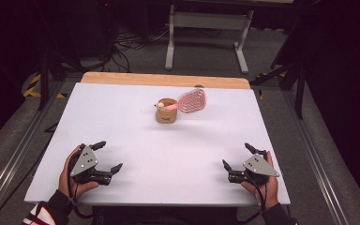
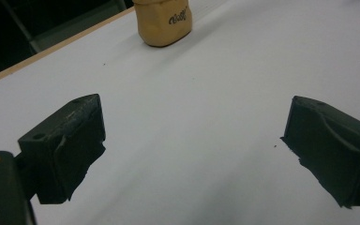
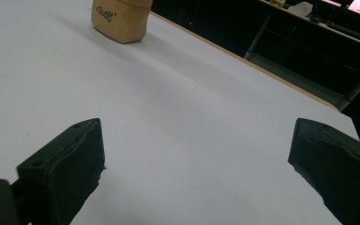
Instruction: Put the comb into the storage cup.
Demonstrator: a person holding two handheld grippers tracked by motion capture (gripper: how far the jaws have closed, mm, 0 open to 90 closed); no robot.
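A small tan cup [image 1: 167,111] with dark lettering stands upright on the white table [image 1: 122,117], past its middle. A pink mesh skimmer [image 1: 192,101] rests in the cup, its round head sticking out to the right. The same cup [image 2: 163,21] stands far ahead in the left gripper view, and the cup [image 3: 119,18] stands far ahead in the right gripper view. My left gripper [image 1: 108,156] rests near the front left edge, open and empty. My right gripper [image 1: 236,156] rests near the front right edge, open and empty too.
A wooden strip [image 1: 164,79] runs along the table's far edge. Behind it stand a white metal frame [image 1: 208,33] and cables on the floor. Dark stands flank the table on both sides.
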